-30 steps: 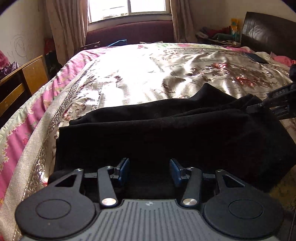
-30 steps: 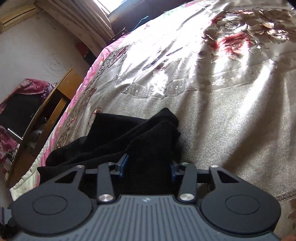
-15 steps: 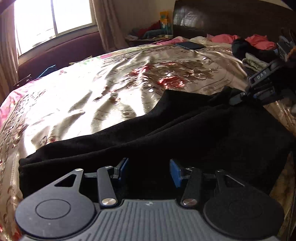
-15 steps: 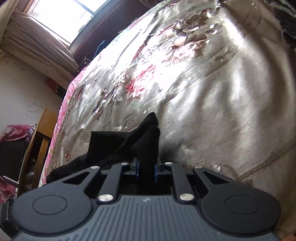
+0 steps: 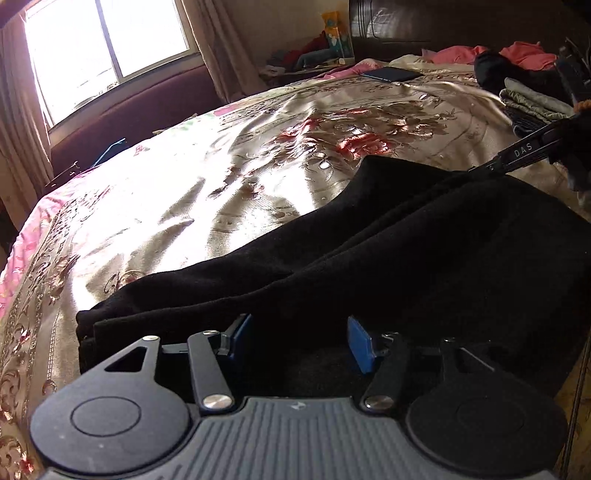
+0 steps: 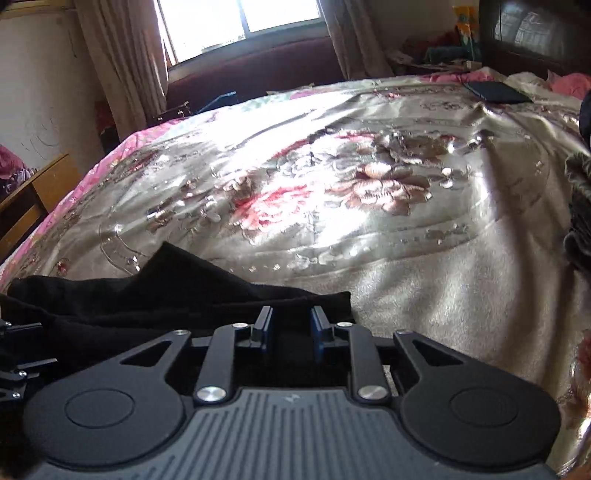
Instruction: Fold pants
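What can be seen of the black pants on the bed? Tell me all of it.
The black pants are soft, matte, fleece-like fabric, lying folded lengthwise in layers on the floral satin bedspread. One end reaches a blunt corner by the right tongs, whose jaws stand slightly apart over the cloth. The left tongs sit open over the near edge. No waistband, pockets or hems are discernible.

Open floral bed (image 6: pixel 369 206) beyond the black pants (image 5: pixel 406 258): free passage toward the window. Obstacles at right: clothes pile (image 5: pixel 532 99), dark phone (image 5: pixel 391 74) near the headboard (image 5: pixel 461 26).
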{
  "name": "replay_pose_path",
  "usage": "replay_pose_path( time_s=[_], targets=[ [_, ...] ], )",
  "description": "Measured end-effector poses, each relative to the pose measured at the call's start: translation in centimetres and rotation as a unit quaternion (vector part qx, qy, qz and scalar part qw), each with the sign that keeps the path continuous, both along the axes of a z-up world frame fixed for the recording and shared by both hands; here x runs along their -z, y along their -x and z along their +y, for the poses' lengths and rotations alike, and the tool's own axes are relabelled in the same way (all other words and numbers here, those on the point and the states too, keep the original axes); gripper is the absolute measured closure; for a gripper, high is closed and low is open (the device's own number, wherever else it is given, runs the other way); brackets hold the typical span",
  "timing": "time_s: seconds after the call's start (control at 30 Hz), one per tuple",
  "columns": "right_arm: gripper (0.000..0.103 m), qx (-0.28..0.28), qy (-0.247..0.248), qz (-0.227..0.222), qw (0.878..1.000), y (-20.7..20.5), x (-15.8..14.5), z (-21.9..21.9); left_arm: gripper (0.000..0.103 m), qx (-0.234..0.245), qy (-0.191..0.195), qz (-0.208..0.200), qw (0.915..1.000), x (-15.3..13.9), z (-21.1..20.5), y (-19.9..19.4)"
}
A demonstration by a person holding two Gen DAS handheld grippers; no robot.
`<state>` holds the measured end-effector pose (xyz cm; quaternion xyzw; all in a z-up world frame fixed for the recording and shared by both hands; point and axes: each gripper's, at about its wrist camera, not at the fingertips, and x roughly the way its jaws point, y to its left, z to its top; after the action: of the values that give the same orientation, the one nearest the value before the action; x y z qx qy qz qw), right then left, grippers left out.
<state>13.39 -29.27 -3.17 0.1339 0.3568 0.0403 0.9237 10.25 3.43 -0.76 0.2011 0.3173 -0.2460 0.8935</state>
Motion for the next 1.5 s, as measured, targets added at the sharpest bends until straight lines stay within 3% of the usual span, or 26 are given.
replay_pose_path(
  time_s=[0.03, 0.07, 0.17, 0.23, 0.3, 0.47, 0.53, 0.63, 0.7, 0.77, 0.97, 1.07, 1.2, 1.33, 1.5],
  targets=[
    [0.102, 0.007, -0.013, 0.003, 1.000, 0.1, -0.2, -0.8, 0.031, -0.007, -0.003, -0.002, 1.0000, -0.3, 0.2, -0.1],
    [0.102, 0.013, -0.021, 0.003, 1.000, 0.1, -0.6, -1.2, 0.032, -0.016, -0.010, -0.011, 0.9998, -0.8, 0.4, 0.0],
    [0.088, 0.027, -0.031, -0.031, 0.999, 2.5, -3.2, -1.9, 0.032, -0.030, -0.004, -0.033, 0.9990, -2.3, 1.0, 0.6],
    [0.088, 0.023, -0.051, -0.044, 0.997, 4.4, -4.1, -2.0, 0.032, -0.042, -0.002, -0.029, 0.9987, -2.3, 1.5, 0.8],
    [0.088, 0.012, -0.067, -0.044, 0.997, 5.8, -4.0, -1.8, 0.032, -0.050, -0.024, -0.019, 0.9983, -1.1, 1.6, 0.8],
    [0.089, -0.014, -0.023, 0.038, 0.999, 7.3, -1.8, -0.5, 0.032, -0.061, -0.029, -0.009, 0.9977, -1.3, 2.3, 1.6],
    [0.085, -0.022, -0.038, 0.025, 0.999, 8.3, -3.0, -0.7, 0.032, -0.056, -0.033, -0.023, 0.9976, -2.4, 2.5, 2.6],
    [0.084, -0.063, -0.061, 0.019, 0.996, 10.4, -4.5, 0.3, 0.032, -0.044, -0.037, -0.011, 0.9983, -2.8, 2.6, 3.9],
    [0.079, -0.095, -0.045, 0.051, 0.993, 11.4, -3.4, 1.6, 0.031, -0.038, -0.071, 0.015, 0.9966, -1.6, 2.6, 4.3],
    [0.073, -0.112, -0.019, 0.109, 0.988, 11.1, -1.4, 2.3, 0.031, -0.034, -0.087, 0.035, 0.9950, -0.6, 3.0, 4.6],
    [0.071, -0.088, -0.022, 0.079, 0.993, 10.7, -4.1, 1.3, 0.030, -0.022, -0.124, 0.025, 0.9917, -2.0, 3.3, 6.1],
    [0.069, -0.044, -0.045, 0.072, 0.995, 10.4, -3.9, -0.6, 0.030, -0.026, -0.096, 0.004, 0.9950, -3.0, 3.0, 6.4],
    [0.065, 0.024, -0.128, 0.050, 0.990, 8.5, -2.2, -4.5, 0.030, -0.011, -0.039, -0.013, 0.9991, -4.0, 0.5, 6.8],
    [0.063, 0.009, -0.197, 0.043, 0.979, 5.5, -0.3, -6.1, 0.030, 0.040, 0.042, 0.016, 0.9982, -4.2, -4.1, 7.6],
    [0.064, -0.022, -0.252, 0.037, 0.967, 2.3, 1.2, -7.3, 0.030, 0.114, 0.058, 0.011, 0.9917, -3.3, -10.5, 10.2]
  ],
)
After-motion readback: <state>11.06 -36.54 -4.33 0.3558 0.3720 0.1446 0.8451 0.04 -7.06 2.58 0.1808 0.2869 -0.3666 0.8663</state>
